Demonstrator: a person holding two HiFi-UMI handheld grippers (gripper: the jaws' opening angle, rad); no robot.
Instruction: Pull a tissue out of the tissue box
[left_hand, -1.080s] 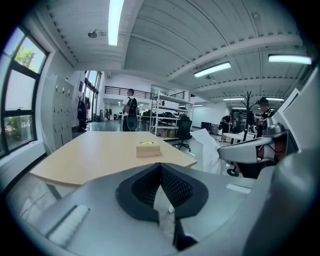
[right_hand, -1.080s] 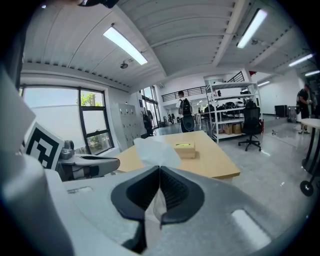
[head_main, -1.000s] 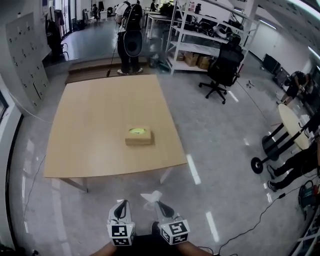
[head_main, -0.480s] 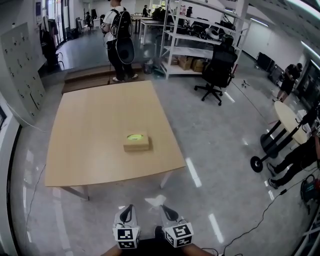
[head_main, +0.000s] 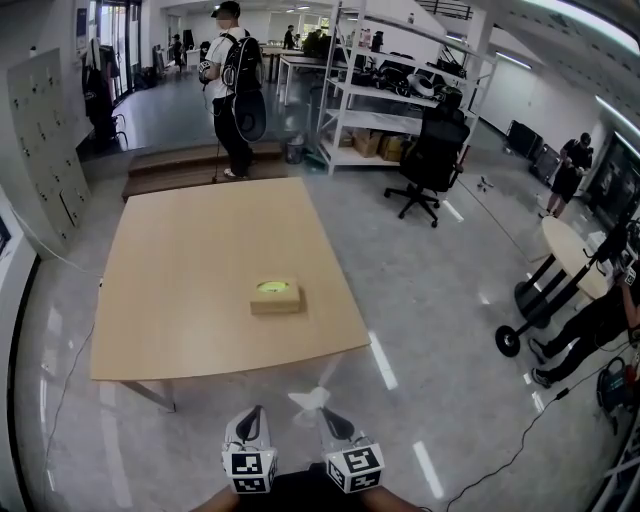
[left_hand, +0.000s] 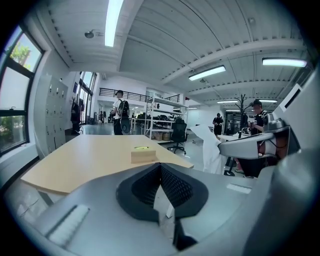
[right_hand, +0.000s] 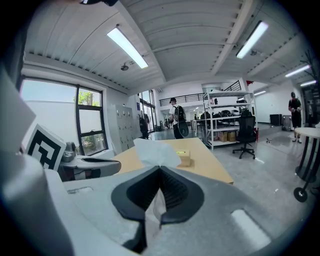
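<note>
- Grey polished floor (head_main: 420, 290) spreads through a wide workshop hall, seen from above in the head view.
- A large pale wooden table (head_main: 200, 260) stands mid-room, well ahead of both grippers.
- White metal shelving (head_main: 385, 95) lines the far side. A person with a black backpack (head_main: 232, 90) stands beyond the table's far edge, and a black office chair (head_main: 428, 160) sits to the table's right.
- The small tan cardboard tissue box (head_main: 275, 299) rests flat near the table's near right corner, a yellow-green oval opening on its top. Nothing stands between it and the grippers.
- The right gripper (right_hand: 160, 168) is held low over the floor and short of the table, its jaws clamped on the tissue.
- The left gripper (left_hand: 160, 166) is held just beside it, pointing the same way, jaws pressed together at the tips.
- The crumpled white tissue (head_main: 308, 399) sticks up past the right jaw tips, clear of the box.
</note>
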